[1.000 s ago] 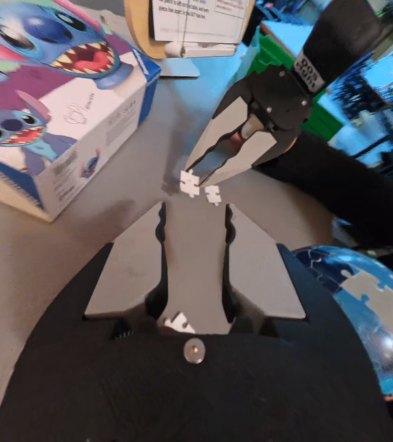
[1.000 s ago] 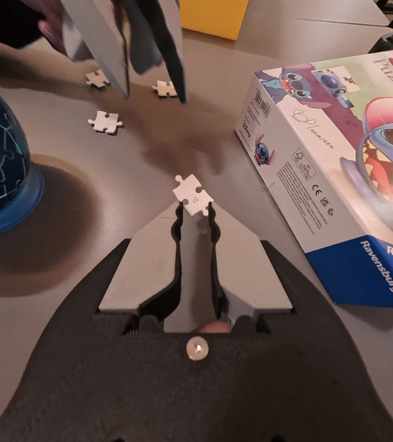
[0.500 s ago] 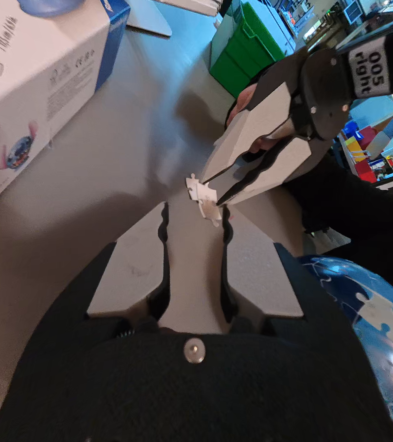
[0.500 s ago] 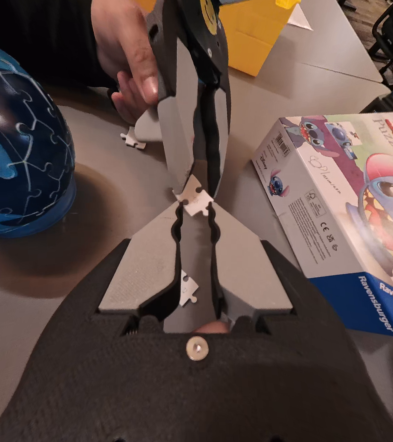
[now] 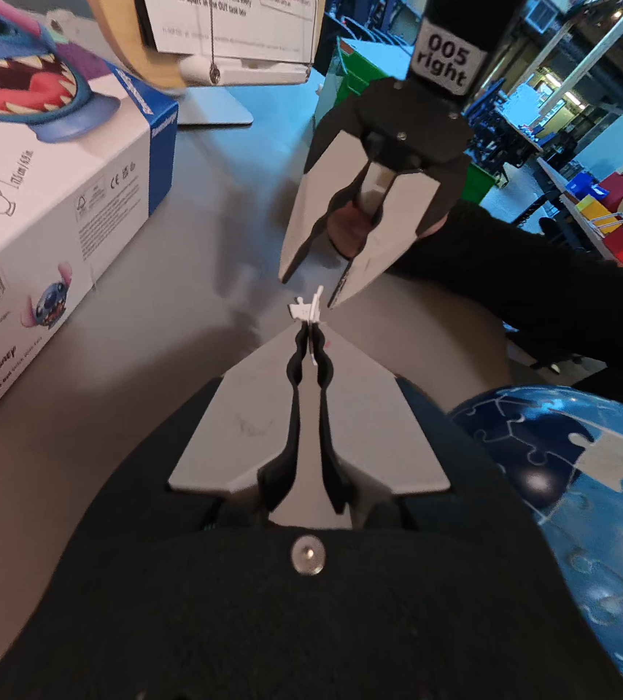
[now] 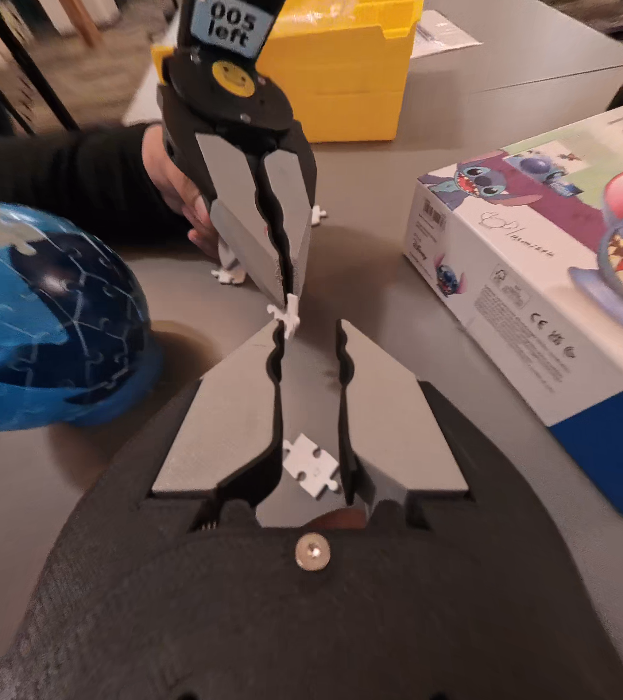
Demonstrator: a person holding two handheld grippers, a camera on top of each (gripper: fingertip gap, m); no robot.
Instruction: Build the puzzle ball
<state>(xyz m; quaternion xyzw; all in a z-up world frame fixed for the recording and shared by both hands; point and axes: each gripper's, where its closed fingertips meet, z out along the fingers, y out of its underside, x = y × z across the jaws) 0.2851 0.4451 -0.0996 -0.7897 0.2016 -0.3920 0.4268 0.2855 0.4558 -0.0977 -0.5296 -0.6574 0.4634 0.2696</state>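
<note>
My left gripper (image 5: 309,328) is shut on a white puzzle piece (image 5: 305,310), held edge-on above the grey table. In the right wrist view the left gripper (image 6: 289,299) comes down from above with the piece (image 6: 288,316) at its tips. My right gripper (image 6: 308,327) is open and empty, its left fingertip right beside the piece. It faces me in the left wrist view (image 5: 306,291). The blue puzzle ball (image 6: 37,303), partly built with a pale patch, stands on its blue base to the side and shows in the left wrist view (image 5: 567,473).
A loose white piece (image 6: 312,469) lies on the table (image 6: 359,265) between my right fingers. More pieces (image 6: 230,273) lie behind the left gripper. The puzzle box (image 6: 529,265) lies on the right, also in the left wrist view (image 5: 56,227). A yellow bin (image 6: 340,75) stands behind. Left and right tips are no more than a few centimetres apart.
The right gripper held the white piece up; the left gripper came to it and shut on it. The right gripper has opened and let go.
</note>
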